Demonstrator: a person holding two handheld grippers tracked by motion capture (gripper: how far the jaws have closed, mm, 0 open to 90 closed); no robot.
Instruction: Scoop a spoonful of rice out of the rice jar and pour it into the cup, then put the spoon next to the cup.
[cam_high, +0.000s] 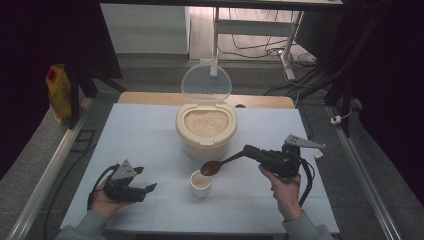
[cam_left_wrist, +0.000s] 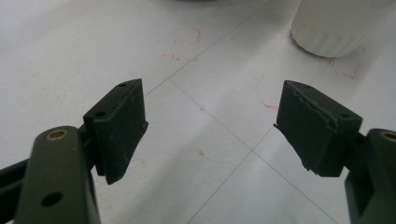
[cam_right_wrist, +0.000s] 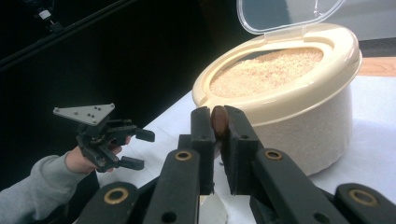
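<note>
Spoon (cam_high: 220, 164) transfer is the step in hand: the right gripper (cam_high: 248, 149) is clamped on the handle of the brown spoon, and the bowl of the spoon hangs just above the small white cup (cam_high: 200, 183), slightly toward the container side of its rim. In the right gripper view the handle end (cam_right_wrist: 219, 120) sits pinched between the two black jaws, which are fully closed on it. The cup already holds a little pale grain. Behind it stands the cream container (cam_high: 206, 131), full of the same grain, with its clear lid (cam_high: 206, 83) hinged upright.

The left gripper (cam_high: 148, 181) rests on the white table (cam_high: 140, 135) well to the left of the cup, with its jaws standing wide apart and nothing between them; the left gripper view shows only table surface in the gap and the base of the cup (cam_left_wrist: 332, 28) ahead.

Hazards from this position:

- Spillage. The bowl of the spoon is not centred over the cup. Tipping it here would likely drop grain over the near rim and onto the table.
- Cup displacement. The cup is light and unrestrained, since the left gripper is not bracing it. Contact from the lowered spoon could push or topple it.
- Handle rotation. The grip is near the far end of a slim handle, so a loaded bowl could twist between the pads and dump early.
</note>
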